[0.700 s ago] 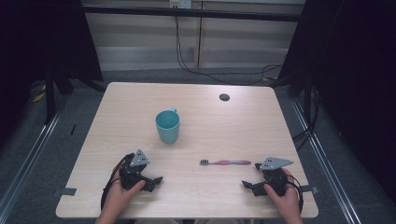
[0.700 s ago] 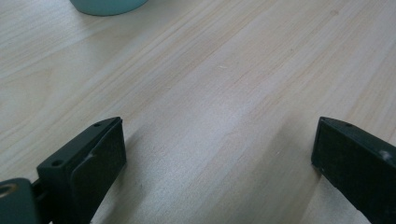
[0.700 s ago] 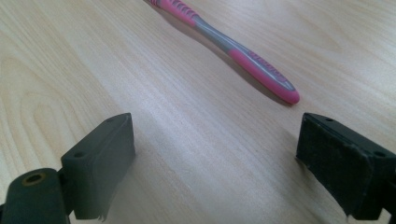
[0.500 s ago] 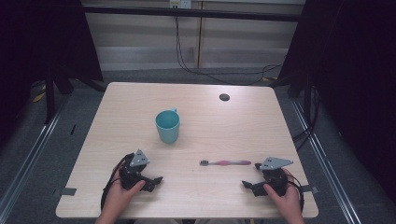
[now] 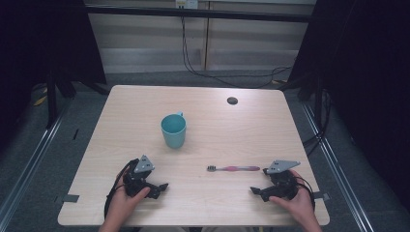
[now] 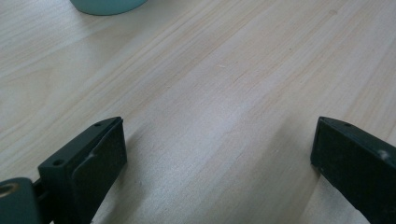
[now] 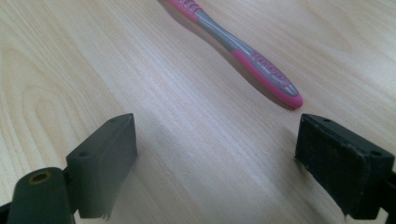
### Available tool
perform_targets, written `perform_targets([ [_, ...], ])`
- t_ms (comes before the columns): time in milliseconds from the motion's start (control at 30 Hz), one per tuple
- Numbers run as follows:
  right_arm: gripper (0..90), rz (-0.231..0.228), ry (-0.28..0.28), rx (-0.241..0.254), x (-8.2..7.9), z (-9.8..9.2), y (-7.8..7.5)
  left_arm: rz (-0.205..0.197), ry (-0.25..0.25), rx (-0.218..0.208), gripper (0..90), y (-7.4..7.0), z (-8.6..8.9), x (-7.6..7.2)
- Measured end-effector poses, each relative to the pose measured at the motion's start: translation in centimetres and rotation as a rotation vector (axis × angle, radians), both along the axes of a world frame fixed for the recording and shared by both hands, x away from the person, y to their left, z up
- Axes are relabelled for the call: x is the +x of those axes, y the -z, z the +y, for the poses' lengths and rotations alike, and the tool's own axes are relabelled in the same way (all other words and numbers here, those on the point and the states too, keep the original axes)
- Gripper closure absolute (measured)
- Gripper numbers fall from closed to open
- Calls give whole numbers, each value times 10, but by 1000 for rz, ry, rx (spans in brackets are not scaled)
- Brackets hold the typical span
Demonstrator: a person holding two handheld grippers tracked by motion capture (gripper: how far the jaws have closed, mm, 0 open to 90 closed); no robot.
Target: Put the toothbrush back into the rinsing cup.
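Toothbrush [image 5: 234, 168]: lies flat on the tabletop [image 5: 232, 130], right of the middle and toward the near edge, roughly along that edge; bristle head to the left, handle end to the right.
Right gripper [image 5: 256, 191]: rests at the near right corner in the person's hand, jaws wide apart with nothing but bare wood between them.
Toothbrush and right gripper: the handle end stops just beside the gripper, apart from it. In the right gripper view the pink and grey handle [image 7: 243, 51] runs away from just beyond the right-hand jaw, outside the gap.
Left gripper [image 5: 162, 188]: sits near the near left corner, jaws spread wide and empty; well apart from the toothbrush.
Cup [image 5: 173, 131]: teal, upright, left of the tabletop's middle, farther back than the toothbrush and clear of it; its base shows at the top of the left gripper view [image 6: 108, 5].
Handling, as I judge it: light and stiff, a smooth plastic handle that may roll or skid on the wood when nudged; not fragile.
Where to grip, as I judge it: across the thicker handle near its right end, jaws either side of it, keeping off the bristles.
Small dark disc [image 5: 232, 100]: near the far edge, out of the way.
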State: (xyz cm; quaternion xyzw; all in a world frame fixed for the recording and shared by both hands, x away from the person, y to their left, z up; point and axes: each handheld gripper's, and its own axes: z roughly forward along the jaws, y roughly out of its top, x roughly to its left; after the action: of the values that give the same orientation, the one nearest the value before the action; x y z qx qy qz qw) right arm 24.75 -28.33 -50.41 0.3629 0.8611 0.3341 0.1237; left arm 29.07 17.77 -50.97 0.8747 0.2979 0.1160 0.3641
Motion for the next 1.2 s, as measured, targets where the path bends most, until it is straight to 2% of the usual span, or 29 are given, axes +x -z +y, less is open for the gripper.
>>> perform_targets([
  [167, 144, 38, -36, -45, 8, 4, -6, 1, 9, 11, 34, -1, 1, 0],
  [233, 151, 38, -50, -67, 12, 6, -10, 1, 9, 9, 35, -1, 1, 0],
  [333, 176, 48, -64, -68, 18, 9, -19, 3, 6, 5, 36, -1, 1, -1],
  [500, 234, 70, -120, -140, 31, 16, -30, 5, 6, 3, 36, 0, 1, -1],
  [700, 248, 97, -162, -227, 44, 26, -35, 7, 7, 0, 37, 0, 1, -1],
  [933, 290, 150, -196, -272, 59, 31, -38, 8, 7, 0, 37, 0, 1, -2],
  [1200, 372, 177, -228, -308, 70, 39, -41, 10, 6, 4, 37, -1, 1, -2],
])
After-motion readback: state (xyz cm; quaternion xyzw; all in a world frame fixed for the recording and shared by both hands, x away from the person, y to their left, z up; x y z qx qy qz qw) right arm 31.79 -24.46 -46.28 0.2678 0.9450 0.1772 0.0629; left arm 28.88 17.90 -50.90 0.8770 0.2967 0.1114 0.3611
